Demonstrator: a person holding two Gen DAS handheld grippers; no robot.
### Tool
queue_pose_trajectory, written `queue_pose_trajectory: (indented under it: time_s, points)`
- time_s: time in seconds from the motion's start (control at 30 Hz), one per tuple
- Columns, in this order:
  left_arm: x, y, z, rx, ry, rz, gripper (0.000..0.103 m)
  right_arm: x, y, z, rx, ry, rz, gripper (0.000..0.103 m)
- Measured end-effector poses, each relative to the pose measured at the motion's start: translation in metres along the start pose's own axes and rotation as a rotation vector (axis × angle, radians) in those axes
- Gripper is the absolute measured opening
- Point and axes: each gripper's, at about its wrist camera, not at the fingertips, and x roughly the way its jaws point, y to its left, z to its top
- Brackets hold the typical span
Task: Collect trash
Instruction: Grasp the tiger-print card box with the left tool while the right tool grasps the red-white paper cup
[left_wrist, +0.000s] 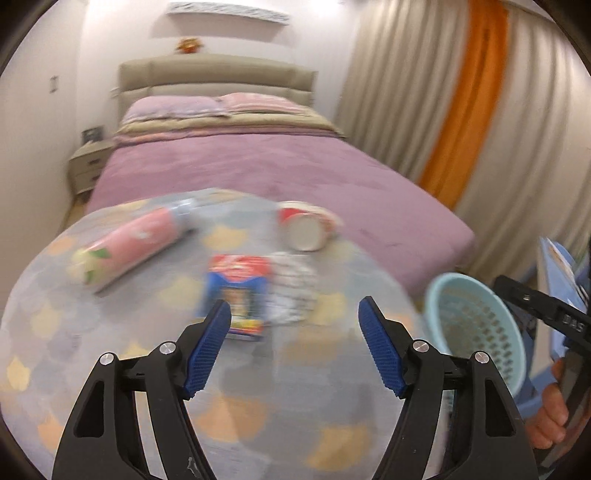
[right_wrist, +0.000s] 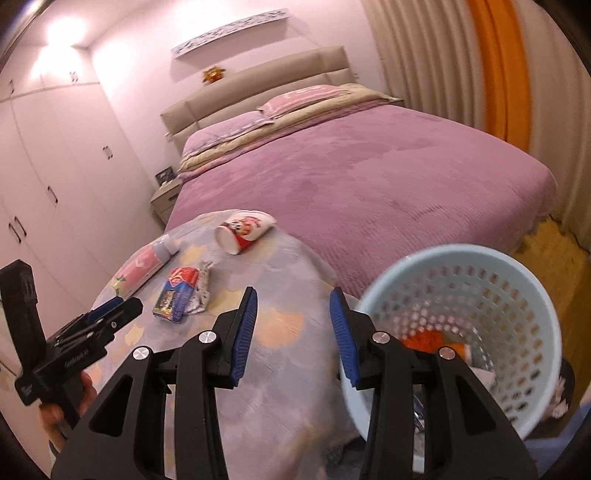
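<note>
My left claw (left_wrist: 291, 312) stands open, its ribbed blue pads (left_wrist: 207, 350) apart with nothing between them. My right claw (right_wrist: 291, 306) is also parted, narrower, and empty.

Trash lies on the round tabletop (left_wrist: 258, 424), which is draped in a grey cloth with pale orange and yellow patches. In the centre of the left view sits a flat blue-and-red carton (left_wrist: 238, 295), rectangular, touching a crumpled white wrapper (left_wrist: 291, 291) at its right. Upper left of these lies a pink cylindrical bottle (left_wrist: 129, 247) on its side, with a clear cap end. A paper cup (left_wrist: 306, 229), red and white, lies tipped over at the upper centre, its round base facing the camera. This view is motion-blurred.

The light blue plastic basket (right_wrist: 461, 258), round with perforated walls, fills the lower right of the right view, just beside the tabletop. Only this view shows its inside: orange and white scraps at the bottom. It also shows the cup's printed side and the left claw in a hand (right_wrist: 55, 417) at lower left.

Behind stands a bed (left_wrist: 258, 166) with a purple textured cover.
</note>
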Motion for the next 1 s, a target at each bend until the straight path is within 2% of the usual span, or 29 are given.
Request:
queue_pose_trajectory:
  time_s: [0.13, 0.27, 0.43, 0.6, 0.77, 0.9, 0.93, 0.97, 1.0]
  points:
    - [0.017, 0.032, 0.009, -0.039, 0.027, 0.038, 0.070, 0.028, 0.023, 0.012, -0.025, 0.008, 0.019, 0.038]
    - [0.043, 0.046, 0.014, -0.049, 0.075, 0.046, 0.072, 0.059, 0.037, 0.026, -0.028, 0.020, 0.029, 0.050]
    - [0.077, 0.050, 0.015, -0.056, 0.133, 0.051, 0.075, 0.095, 0.047, 0.041, -0.022, 0.030, 0.008, 0.059]
    - [0.091, 0.051, 0.013, -0.042, 0.150, 0.060, 0.076, 0.137, 0.055, 0.056, 0.008, 0.042, -0.042, 0.068]
    - [0.100, 0.047, 0.009, -0.007, 0.160, 0.095, 0.076, 0.174, 0.060, 0.065, 0.046, 0.089, -0.048, 0.068]
    - [0.099, 0.041, 0.008, 0.005, 0.157, 0.112, 0.072, 0.190, 0.067, 0.070, 0.063, 0.093, -0.055, 0.071]
    - [0.099, 0.039, 0.007, 0.016, 0.155, 0.126, 0.068, 0.193, 0.069, 0.071, 0.066, 0.091, -0.058, 0.073]
    - [0.097, 0.036, 0.005, 0.026, 0.150, 0.137, 0.058, 0.196, 0.071, 0.072, 0.072, 0.091, -0.054, 0.074]
    - [0.095, 0.037, 0.004, 0.024, 0.147, 0.138, 0.058, 0.199, 0.073, 0.073, 0.074, 0.092, -0.050, 0.075]
